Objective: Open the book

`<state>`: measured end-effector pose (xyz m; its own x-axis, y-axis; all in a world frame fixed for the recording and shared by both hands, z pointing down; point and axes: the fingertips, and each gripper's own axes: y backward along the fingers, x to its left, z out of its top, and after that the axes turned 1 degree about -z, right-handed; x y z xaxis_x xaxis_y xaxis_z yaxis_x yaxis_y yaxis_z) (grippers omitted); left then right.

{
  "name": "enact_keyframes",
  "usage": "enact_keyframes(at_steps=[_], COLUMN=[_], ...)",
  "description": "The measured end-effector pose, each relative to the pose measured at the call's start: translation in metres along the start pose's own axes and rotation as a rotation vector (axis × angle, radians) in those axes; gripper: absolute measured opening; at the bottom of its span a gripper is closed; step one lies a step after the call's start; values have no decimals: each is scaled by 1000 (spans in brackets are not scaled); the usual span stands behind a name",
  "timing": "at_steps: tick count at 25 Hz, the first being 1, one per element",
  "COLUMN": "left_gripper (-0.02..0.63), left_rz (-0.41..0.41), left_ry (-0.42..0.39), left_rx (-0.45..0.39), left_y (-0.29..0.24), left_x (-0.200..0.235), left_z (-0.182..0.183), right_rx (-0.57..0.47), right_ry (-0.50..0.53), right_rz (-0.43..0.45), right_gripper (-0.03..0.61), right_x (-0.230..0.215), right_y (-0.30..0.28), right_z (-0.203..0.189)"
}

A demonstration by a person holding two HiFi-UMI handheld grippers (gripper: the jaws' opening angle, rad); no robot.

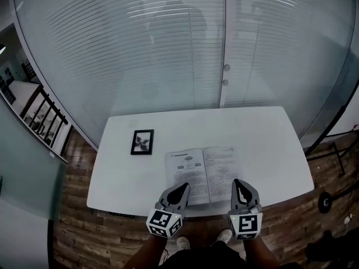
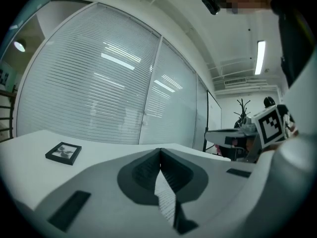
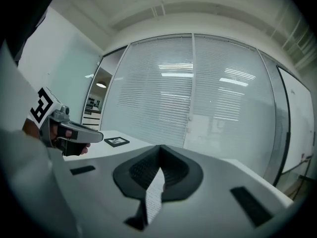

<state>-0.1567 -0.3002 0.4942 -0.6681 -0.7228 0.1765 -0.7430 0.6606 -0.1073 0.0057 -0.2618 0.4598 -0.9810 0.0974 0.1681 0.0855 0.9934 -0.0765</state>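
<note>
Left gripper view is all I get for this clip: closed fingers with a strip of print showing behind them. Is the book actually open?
Observer: Yes. In the head view the book lies open and flat on the white table, both pages facing up.
Operator: Where do the grippers sit relative to it?
Observer: The left gripper is over the near part of the left page. The right gripper is over the right page's near corner.
Operator: Is the right one pinching a page?
Observer: It doesn't look so. In the right gripper view its fingers meet at the tip, print shows through the gap behind them, and the head view shows no page lifted.
</note>
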Motion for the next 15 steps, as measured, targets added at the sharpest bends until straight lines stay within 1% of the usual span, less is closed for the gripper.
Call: enact_keyframes(at_steps=[2, 4, 7, 9, 11, 15], left_gripper=[9, 9, 9, 9, 9, 9], left_rz=[6, 10, 34, 46, 40, 24], left_ry=[2, -15, -53, -60, -59, -85], left_rx=[-19, -28, -22, -16, -13, -12], left_y=[-3, -4, 1, 2, 1, -5], left_x=[2, 3, 5, 7, 7, 6], left_z=[10, 15, 16, 16, 18, 22], right_rx=[2, 2, 2, 0, -1, 0], right_ry=[-1, -5, -17, -24, -24, -28], right_rz=[-2, -2, 2, 7, 14, 27], right_gripper=[2, 2, 2, 2, 2, 2], right_x=[-1, 0, 1, 2, 3, 5], right_y=[-4, -8, -9, -10, -10, -12], right_z=[3, 4, 4, 5, 6, 7])
